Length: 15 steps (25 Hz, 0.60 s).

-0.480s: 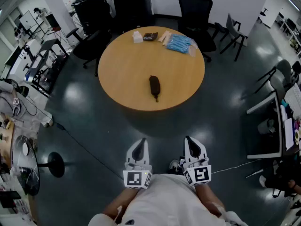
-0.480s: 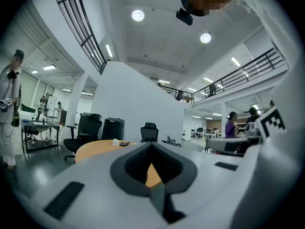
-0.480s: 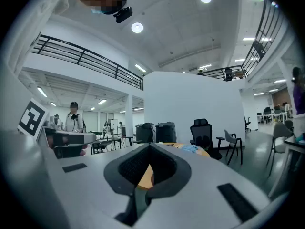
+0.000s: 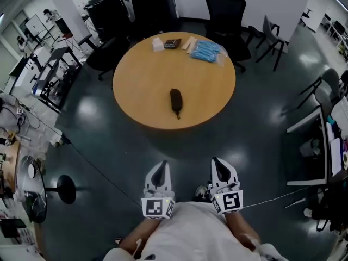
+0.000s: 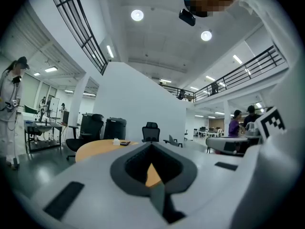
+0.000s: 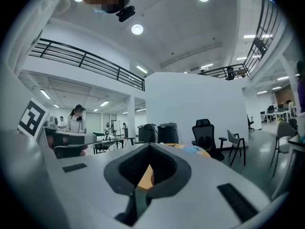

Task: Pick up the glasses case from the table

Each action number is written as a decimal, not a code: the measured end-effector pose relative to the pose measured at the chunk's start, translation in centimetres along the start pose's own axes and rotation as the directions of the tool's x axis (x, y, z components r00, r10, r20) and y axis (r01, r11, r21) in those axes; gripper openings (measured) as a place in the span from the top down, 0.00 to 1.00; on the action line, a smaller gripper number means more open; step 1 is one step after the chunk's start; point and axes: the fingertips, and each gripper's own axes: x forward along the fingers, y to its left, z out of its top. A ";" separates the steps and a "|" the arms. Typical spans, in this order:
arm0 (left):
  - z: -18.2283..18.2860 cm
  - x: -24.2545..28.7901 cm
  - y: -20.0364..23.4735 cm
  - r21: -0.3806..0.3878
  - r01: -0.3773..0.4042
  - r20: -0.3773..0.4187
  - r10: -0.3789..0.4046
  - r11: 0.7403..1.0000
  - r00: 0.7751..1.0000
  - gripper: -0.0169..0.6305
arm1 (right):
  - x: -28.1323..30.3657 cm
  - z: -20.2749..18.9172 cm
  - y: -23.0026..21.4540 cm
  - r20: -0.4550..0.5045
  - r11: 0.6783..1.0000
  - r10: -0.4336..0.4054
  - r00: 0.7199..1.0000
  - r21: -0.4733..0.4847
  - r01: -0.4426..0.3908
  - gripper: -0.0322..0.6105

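Jaws: left gripper point(image 4: 161, 165) and right gripper point(image 4: 217, 162) are seen closed, with nothing held.
Table point(image 4: 141, 80): round, wooden, set far ahead of both grippers.
Blue packet point(image 4: 205, 50): laid at the far right edge.
Glasses case point(image 4: 175, 100): dark, laid toward the table's near edge.
Small dark item point(image 4: 173, 43): far edge, possibly a calculator.

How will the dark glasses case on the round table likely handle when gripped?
The glasses case looks small and slim, so probably light. Its rounded, long shape might roll or slip if pinched off-centre. Hard or soft can't be told here.
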 end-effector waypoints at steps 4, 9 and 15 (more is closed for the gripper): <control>-0.3 0.5 -1.4 -0.005 -0.025 -0.008 0.025 1.000 1.000 0.97 | -0.1 0.2 -0.9 -0.004 0.999 0.040 0.999 -0.023 -0.040 0.93; -1.1 1.1 -2.5 -0.021 -0.075 -0.027 0.075 0.997 0.997 0.97 | 0.2 0.5 -1.9 0.008 0.994 0.095 0.995 -0.049 -0.095 0.93; -2.0 3.2 -1.4 -0.002 -0.095 -0.068 0.094 0.995 0.993 0.97 | 2.8 0.7 -3.6 0.031 0.994 0.106 0.994 -0.004 -0.106 0.93</control>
